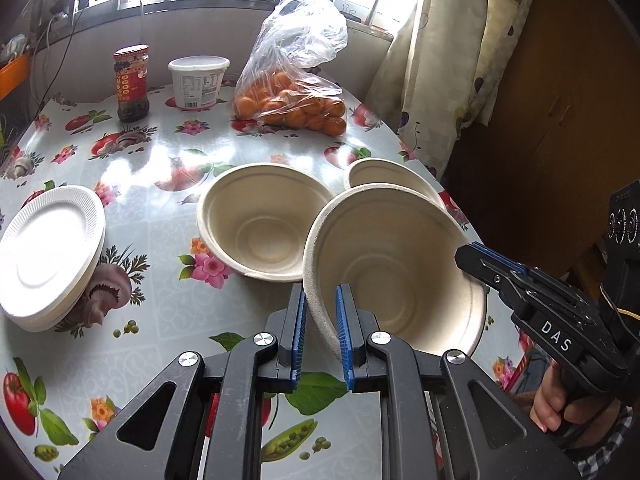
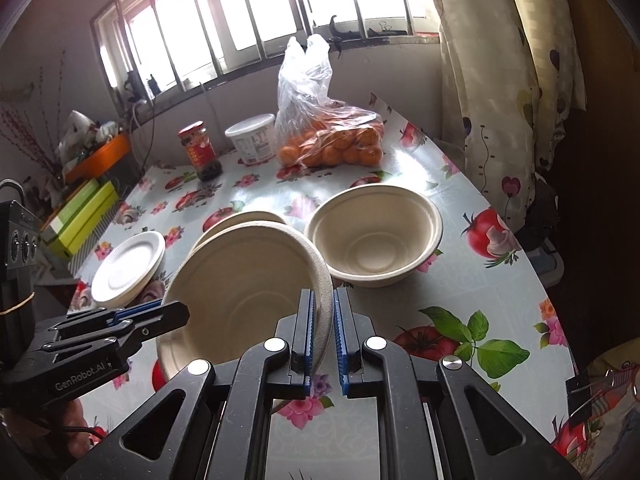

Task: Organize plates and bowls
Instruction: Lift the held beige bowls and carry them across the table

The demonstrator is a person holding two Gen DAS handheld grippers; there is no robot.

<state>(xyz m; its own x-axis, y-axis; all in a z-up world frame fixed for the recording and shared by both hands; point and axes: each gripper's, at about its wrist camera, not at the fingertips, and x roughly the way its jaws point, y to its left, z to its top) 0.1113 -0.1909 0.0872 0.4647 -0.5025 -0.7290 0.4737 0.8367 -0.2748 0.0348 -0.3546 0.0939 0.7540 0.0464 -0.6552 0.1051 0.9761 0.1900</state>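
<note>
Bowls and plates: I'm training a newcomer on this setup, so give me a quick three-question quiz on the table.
1. True or false: the left tool and the right tool grip one bowl.
2. How many other bowls rest on the table?
3. The plates are: A stacked, B in a bowl, C under the bag.
Key: 1 true; 2 two; 3 A.

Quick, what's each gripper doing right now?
Left gripper: shut on the tilted bowl rim.
Right gripper: shut on the same bowl's opposite rim.
</note>
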